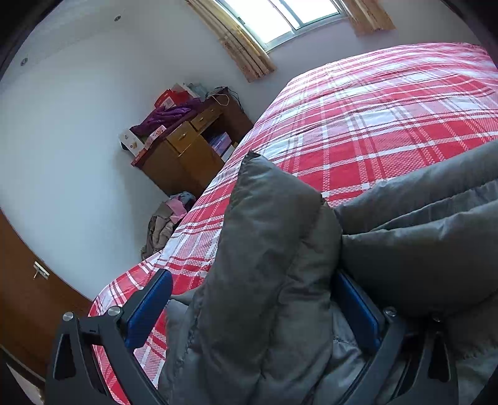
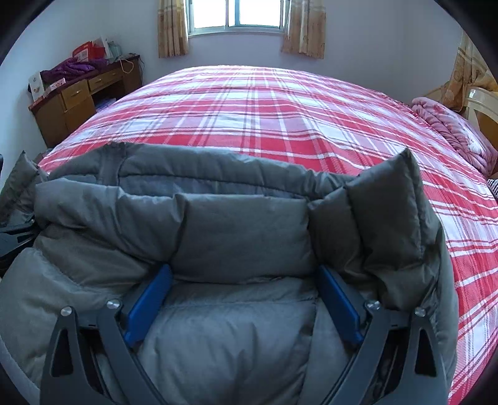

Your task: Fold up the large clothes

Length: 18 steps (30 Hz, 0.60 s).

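My left claw (image 1: 252, 311) and right claw (image 2: 246, 299) gape wide around the puffy grey quilted jacket (image 2: 242, 230), unclamped; I judge pinching comes next, then folding across the red plaid bedspread (image 2: 280, 118).

Right tool (image 2: 244, 299) sits with its blue fingers (image 2: 149, 303) spread wide — a puffy fold of the grey down jacket (image 2: 242, 236) bulges between them. Jacket lies on the red plaid bed (image 2: 264, 109); pink blanket (image 2: 451, 134) far right, wooden desk (image 2: 77, 96) far left under the window (image 2: 236, 14).
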Tool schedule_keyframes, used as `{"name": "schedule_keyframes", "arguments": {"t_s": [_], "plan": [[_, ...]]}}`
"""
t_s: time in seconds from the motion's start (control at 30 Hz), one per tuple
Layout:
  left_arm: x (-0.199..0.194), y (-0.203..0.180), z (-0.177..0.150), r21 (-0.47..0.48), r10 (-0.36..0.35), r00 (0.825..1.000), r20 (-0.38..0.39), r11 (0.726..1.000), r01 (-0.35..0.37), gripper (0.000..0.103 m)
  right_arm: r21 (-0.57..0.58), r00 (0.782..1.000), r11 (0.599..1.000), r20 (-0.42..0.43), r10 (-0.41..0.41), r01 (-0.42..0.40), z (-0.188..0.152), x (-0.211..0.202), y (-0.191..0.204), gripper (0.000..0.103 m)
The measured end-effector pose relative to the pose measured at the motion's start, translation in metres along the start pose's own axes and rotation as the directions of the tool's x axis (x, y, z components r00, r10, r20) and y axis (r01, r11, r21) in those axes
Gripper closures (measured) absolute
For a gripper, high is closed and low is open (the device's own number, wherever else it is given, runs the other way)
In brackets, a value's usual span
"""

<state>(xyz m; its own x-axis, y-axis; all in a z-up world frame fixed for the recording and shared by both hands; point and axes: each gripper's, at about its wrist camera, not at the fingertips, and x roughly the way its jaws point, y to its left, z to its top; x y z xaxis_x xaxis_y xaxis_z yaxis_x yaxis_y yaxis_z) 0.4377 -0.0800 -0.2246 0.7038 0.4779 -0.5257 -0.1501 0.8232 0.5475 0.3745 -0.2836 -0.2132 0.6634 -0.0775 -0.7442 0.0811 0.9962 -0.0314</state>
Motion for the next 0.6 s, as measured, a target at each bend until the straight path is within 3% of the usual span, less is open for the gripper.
{"name": "schedule_keyframes", "arguments": {"t_s": [0.6], "plan": [[0.0011,-0.0043,-0.001,0.012,0.019,1.0,0.007,1.0,-0.019,0.001,-0.023,0.999,0.999,-0.017,-0.039,0.039,-0.0012,0.0041,0.0058,0.007]]}}
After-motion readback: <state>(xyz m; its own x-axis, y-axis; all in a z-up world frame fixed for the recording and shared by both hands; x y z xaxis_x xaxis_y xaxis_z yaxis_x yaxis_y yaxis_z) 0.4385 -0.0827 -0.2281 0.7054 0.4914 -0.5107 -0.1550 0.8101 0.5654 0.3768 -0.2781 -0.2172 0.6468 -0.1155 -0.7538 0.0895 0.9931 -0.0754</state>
